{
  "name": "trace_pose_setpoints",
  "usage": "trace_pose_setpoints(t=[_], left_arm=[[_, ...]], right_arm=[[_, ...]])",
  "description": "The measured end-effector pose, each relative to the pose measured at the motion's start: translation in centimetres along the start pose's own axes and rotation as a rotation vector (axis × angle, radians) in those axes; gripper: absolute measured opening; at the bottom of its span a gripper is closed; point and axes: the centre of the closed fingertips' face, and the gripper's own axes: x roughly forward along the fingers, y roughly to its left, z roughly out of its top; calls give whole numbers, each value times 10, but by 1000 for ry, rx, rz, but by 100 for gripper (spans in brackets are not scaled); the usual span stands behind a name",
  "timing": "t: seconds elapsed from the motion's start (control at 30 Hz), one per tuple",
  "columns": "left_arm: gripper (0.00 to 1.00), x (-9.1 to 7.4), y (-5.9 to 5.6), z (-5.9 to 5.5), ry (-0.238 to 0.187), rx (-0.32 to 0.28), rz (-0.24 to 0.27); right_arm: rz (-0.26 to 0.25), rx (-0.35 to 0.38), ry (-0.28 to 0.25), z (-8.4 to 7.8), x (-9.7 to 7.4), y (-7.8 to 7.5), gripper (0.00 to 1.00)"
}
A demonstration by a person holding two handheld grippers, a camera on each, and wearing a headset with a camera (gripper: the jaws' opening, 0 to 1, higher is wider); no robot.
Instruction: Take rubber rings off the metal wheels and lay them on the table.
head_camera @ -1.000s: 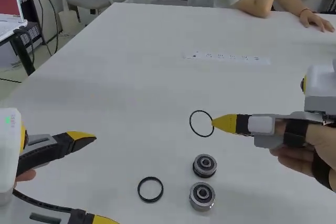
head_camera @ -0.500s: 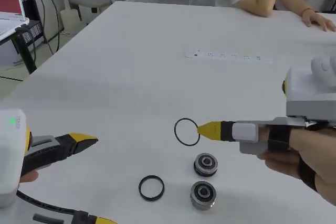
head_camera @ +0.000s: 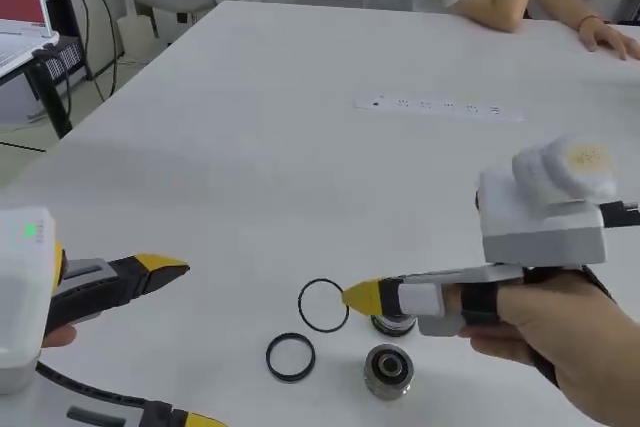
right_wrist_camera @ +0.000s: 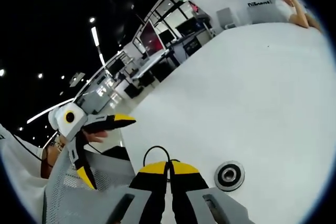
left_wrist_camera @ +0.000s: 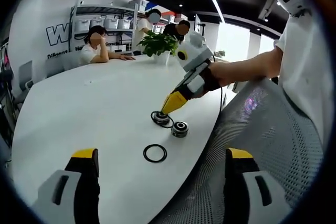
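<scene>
In the head view we are holding the right gripper (head_camera: 352,295) low over the white surface (head_camera: 300,127). Its yellow fingers (head_camera: 365,295) are pressing together on a thin rubber ring (head_camera: 322,305), which is hanging just left of the two metal wheels (head_camera: 388,369). A second ring (head_camera: 289,357) is lying flat near it, apart from the wheels. The left gripper (head_camera: 188,343) is hovering at the lower left, holding nothing.

In the left gripper view its fingers (left_wrist_camera: 84,169) are standing wide apart. The second ring (left_wrist_camera: 155,153) is lying between them and the metal wheels (left_wrist_camera: 179,128), with the right gripper (left_wrist_camera: 168,108) angling down just beyond.

In the right gripper view the fingers (right_wrist_camera: 152,174) are pinching the rubber ring (right_wrist_camera: 155,153), and one wheel (right_wrist_camera: 229,174) is sitting beside them on the surface (right_wrist_camera: 252,77).

We judge that we are laying this ring down. The next move calls for lowering it onto bare surface, beside the second ring and clear of the wheels. Then we need to spread the fingers so it drops flat.
</scene>
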Motion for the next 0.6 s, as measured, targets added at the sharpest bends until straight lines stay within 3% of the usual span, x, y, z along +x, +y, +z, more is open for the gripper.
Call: trace_pose_setpoints(t=[0.23,0.6], left_arm=[[99,1,0,0,-1,-7,-1],[99,1,0,-1,3,-15,4]], right_arm=[[-11,-21,54,-15,10,-3,0],[-63,-64,115,-35,19,-20,0]])
